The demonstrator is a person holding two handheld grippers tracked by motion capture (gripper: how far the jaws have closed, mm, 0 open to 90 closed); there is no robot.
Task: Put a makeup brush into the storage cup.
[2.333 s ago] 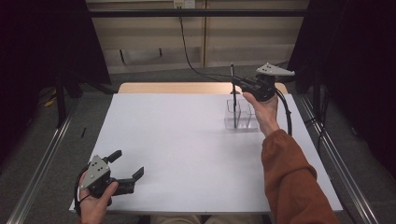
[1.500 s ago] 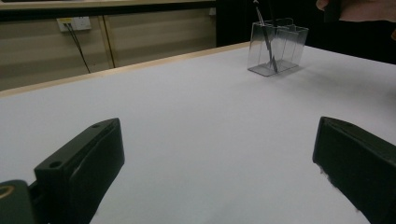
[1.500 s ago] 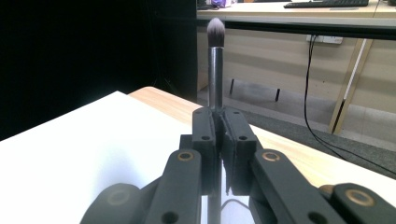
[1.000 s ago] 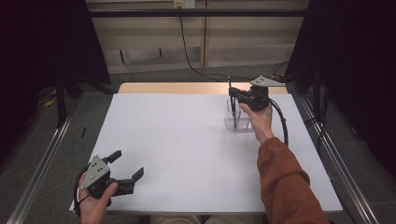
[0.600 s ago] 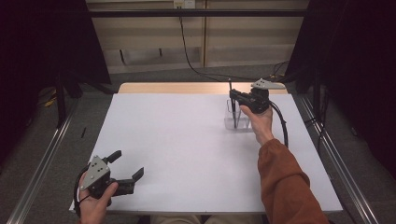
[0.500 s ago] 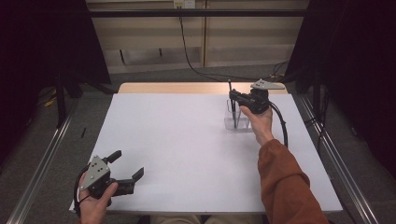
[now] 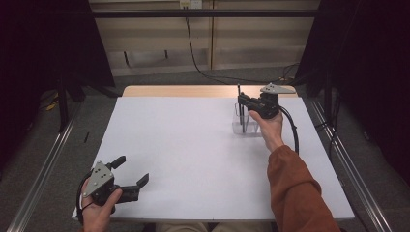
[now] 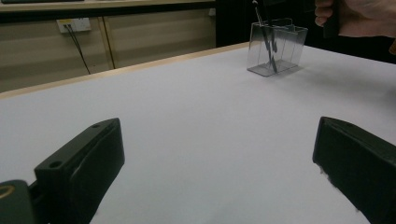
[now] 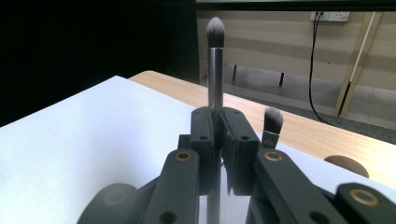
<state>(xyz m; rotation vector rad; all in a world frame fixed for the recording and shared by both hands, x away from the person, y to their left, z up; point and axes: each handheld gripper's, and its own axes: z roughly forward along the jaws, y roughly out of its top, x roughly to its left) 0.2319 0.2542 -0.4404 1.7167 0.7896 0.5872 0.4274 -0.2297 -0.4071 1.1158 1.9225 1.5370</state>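
Observation:
My right gripper point(image 7: 244, 100) is over the clear holder point(image 7: 243, 125) at the far right of the table. It is shut on the metal handle of a makeup brush point(image 9: 215, 70), which stands upright with its bristles up. That brush point(image 7: 239, 94) reaches down into the holder. A second, shorter brush point(image 9: 272, 123) stands just behind the jaws. My left gripper point(image 7: 132, 169) rests at the near left of the white table, open, with nothing between its jaws. In the left gripper view, the left gripper point(image 8: 219, 135) faces the holder point(image 8: 275, 46) and the right hand point(image 8: 359, 16) far across the table.
The white table top point(image 7: 193, 145) ends in a wooden strip point(image 7: 183, 91) at the far edge. Metal rails run along the floor on both sides. A black cable point(image 7: 292, 130) trails from the right gripper along the forearm.
Since the earliest frame my right gripper has come down and a little left, closer over the holder. Over the last second it has barely moved. The left gripper has stayed put.

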